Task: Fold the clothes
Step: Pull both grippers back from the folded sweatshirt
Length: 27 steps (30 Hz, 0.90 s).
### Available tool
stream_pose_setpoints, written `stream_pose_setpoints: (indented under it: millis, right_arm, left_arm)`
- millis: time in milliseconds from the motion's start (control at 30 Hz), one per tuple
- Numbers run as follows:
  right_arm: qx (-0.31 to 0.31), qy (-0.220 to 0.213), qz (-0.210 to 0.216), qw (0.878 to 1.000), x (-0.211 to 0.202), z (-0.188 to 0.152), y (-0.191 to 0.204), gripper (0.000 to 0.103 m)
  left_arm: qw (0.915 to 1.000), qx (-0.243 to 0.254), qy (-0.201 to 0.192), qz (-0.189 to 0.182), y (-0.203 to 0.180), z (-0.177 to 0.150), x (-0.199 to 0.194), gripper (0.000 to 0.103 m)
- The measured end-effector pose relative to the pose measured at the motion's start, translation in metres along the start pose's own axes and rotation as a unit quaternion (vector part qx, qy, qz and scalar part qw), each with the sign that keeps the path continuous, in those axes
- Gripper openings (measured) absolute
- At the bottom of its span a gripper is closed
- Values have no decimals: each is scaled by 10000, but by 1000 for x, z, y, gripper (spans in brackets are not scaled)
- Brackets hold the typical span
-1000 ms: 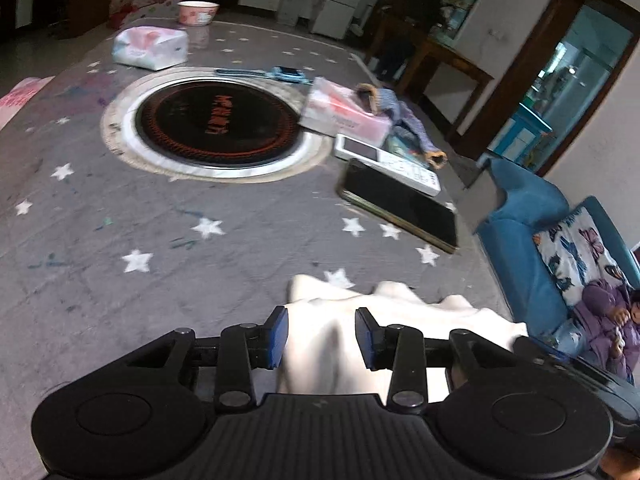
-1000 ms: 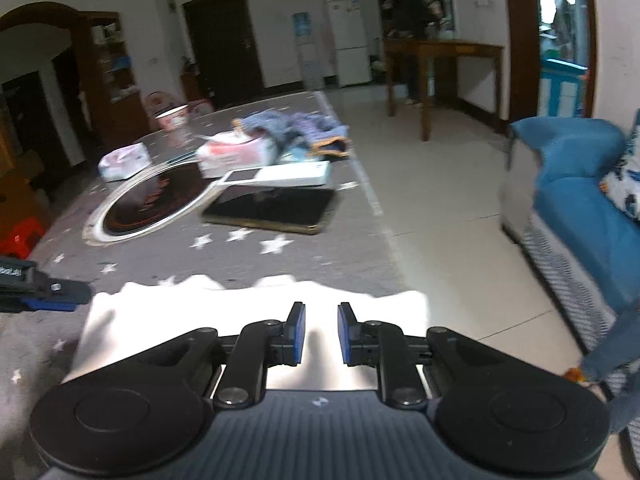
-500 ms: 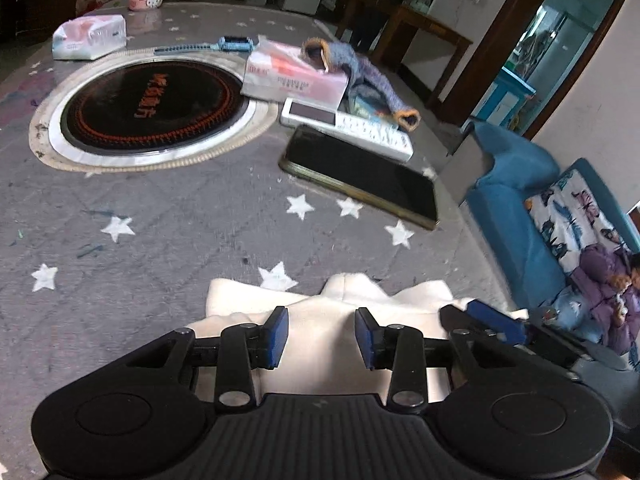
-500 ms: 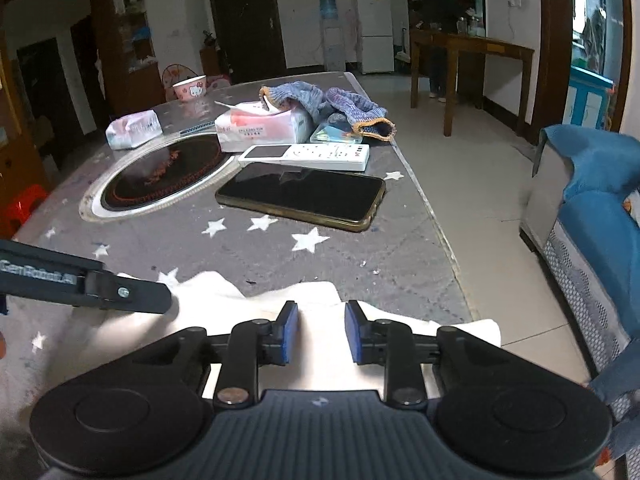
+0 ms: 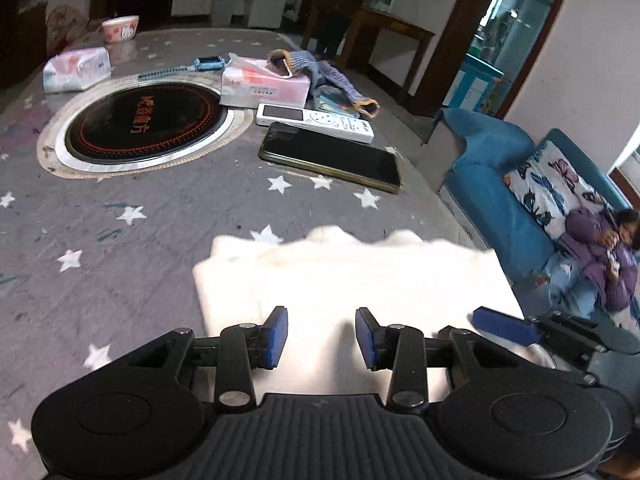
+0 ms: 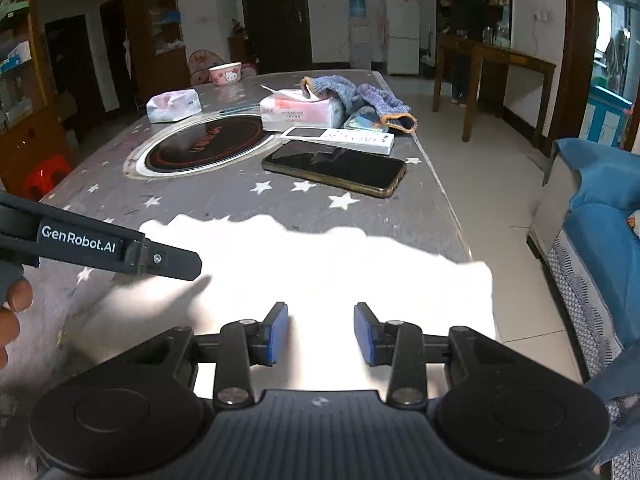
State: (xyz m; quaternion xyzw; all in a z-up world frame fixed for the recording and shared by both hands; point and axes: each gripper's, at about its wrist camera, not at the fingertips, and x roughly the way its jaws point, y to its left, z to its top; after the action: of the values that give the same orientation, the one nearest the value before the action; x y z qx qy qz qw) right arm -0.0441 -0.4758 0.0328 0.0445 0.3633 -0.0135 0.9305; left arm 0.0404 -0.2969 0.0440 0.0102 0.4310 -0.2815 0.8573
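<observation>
The white garment [image 5: 352,280] lies folded on the near part of the grey star-patterned table [image 5: 160,216], directly under and in front of both pairs of jaws, and its right edge reaches the corner of the table. The left gripper [image 5: 321,336] hangs over the near edge of the cloth with its jaws apart; the blue pads [image 5: 278,336] stand clear of each other and nothing is pressed between them. The right gripper [image 6: 321,334] is above the same cloth, a little more toward the table edge, and its jaws are opening, with only the flat cloth seen below the gap and no fold pinched. In the right wrist view the left gripper's black finger crosses from the left side, over the cloth. Beyond the jaws, past the far edge of the garment, lies a dark phone [image 5: 330,156], then a white remote control [image 5: 316,122], a pink tissue box [image 5: 264,88] and a blue knitted item [image 5: 332,76]. To the left of these is a round black cooktop [image 5: 144,126] set in the table.
</observation>
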Motion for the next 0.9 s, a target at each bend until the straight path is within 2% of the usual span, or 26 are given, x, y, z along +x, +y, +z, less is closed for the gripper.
stream_pose_setpoints:
  millis: [167, 333, 467, 600, 667, 767, 900]
  right_arm:
    - [-135, -40, -135, 9998, -23, -21, 9, 42]
    - [-184, 53, -275, 9994, -30, -34, 15, 45]
    - [-83, -48, -342, 9994, -36, -40, 17, 50]
    - [-147, 77, -386, 9991, -33, -47, 20, 52]
    - [-80, 28, -382, 9992, -36, -47, 20, 54]
    - [-77, -39, -419, 9991, -42, -47, 23, 65]
    - [-74, -69, -447, 9989, -48, -50, 27, 70]
  left_arm:
    - [9991, 351, -124, 216, -4, -26, -14, 43]
    - [9981, 479, -124, 357, -5, -41, -20, 46]
    - [9968, 596, -178, 505, -9, -48, -27, 63]
    - [9955, 713, -140, 612, -10, -55, -31, 65]
    - [9958, 678, -112, 612, -8, -59, -34, 74]
    - [9961, 626, -149, 603, -6, -64, -41, 82]
    - [9954, 597, -302, 692, -3, -70, -52, 94]
